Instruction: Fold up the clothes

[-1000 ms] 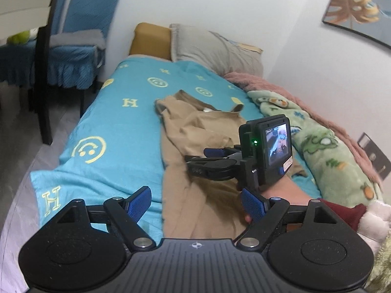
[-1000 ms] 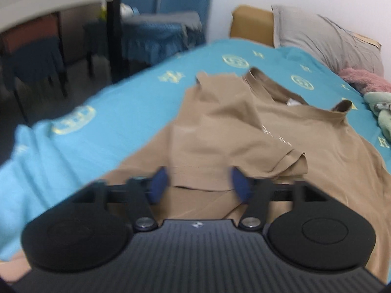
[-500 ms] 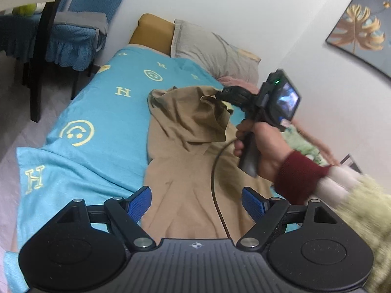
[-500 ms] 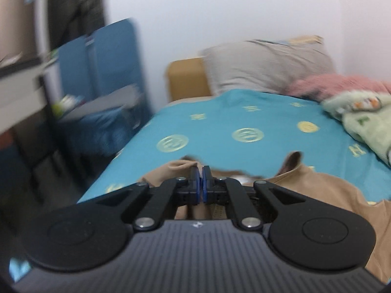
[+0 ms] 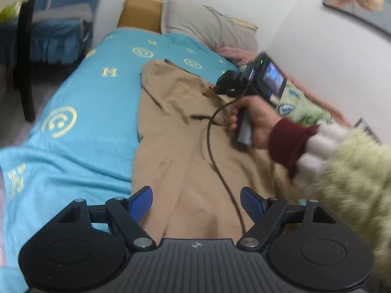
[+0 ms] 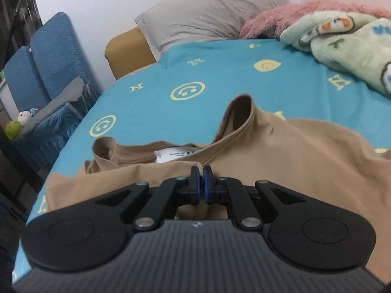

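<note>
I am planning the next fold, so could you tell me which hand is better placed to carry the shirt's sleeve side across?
Probably the right gripper: its fingers are shut on the shirt near the collar. The left gripper is open, holding nothing.

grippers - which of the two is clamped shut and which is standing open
The right gripper is the shut one, its blue pads pressed together over the tan t-shirt. The left gripper stands wide open above the shirt's lower part.

The shirt (image 5: 171, 131) lies on the bed (image 5: 97, 97). Behind the shirt sits a pillow (image 5: 205, 26); right of the shirt, a blanket (image 6: 347, 46); left of the bed, a chair (image 5: 48, 29).
</note>
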